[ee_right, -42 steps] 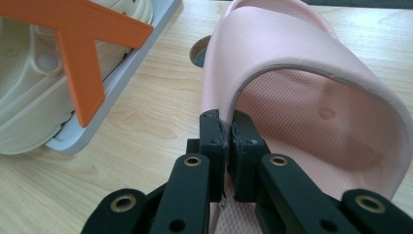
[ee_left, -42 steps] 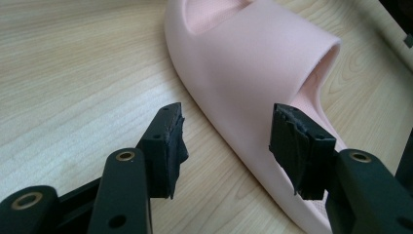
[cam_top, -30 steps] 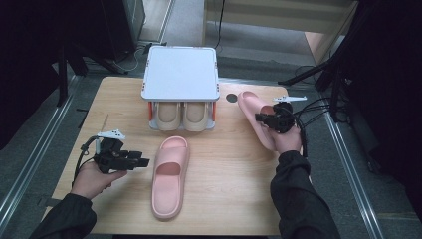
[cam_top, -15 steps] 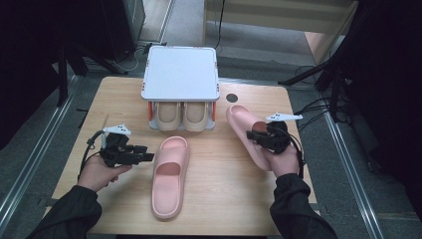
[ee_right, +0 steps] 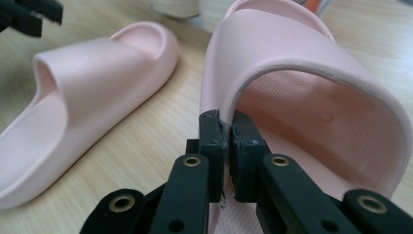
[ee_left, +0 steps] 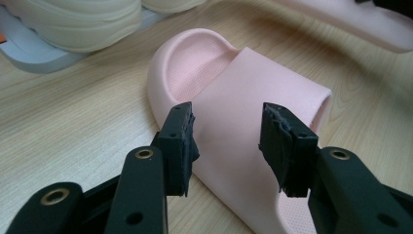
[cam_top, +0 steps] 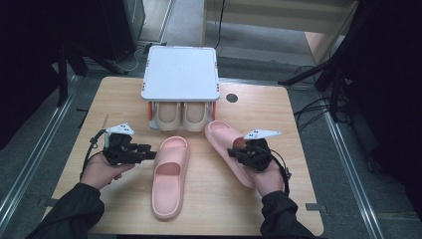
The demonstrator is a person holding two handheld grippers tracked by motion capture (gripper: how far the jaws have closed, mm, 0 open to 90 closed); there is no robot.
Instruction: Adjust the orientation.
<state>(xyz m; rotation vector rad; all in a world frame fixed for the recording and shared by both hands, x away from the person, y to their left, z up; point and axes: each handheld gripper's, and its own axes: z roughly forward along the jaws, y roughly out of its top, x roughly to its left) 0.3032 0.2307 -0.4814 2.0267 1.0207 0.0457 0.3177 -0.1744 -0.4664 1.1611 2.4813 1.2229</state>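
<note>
The right slipper (cam_top: 230, 149) has slid from the desk's far right corner toward the middle, dragged by the right gripper (cam_top: 238, 153), whose jaws are pinched tight on the inner edge of the strap, as the right gripper view (ee_right: 225, 127) shows. The slipper now lies slanted, toe near the shoe rack (cam_top: 180, 74) at the far edge, heel toward the near right corner. The left gripper (cam_top: 148, 152) has edged up to the left slipper (cam_top: 169, 177), and its jaws have just been closing; in the left gripper view (ee_left: 229, 146) they stand apart on either side of the strap's near rim, the pads not yet pressing on it. That slipper lies lengthwise in mid-desk, toe toward the rack, heel toward the near edge, just to the right of the left gripper. A beige pair (cam_top: 182, 115) fills the rack's lower shelf. The next move likely turns on this: the left slipper's long axis runs crosswise to the left gripper's reach, so the jaws meet the strap side-on, and the left hand (cam_top: 102, 172) is the nearer one.
</note>
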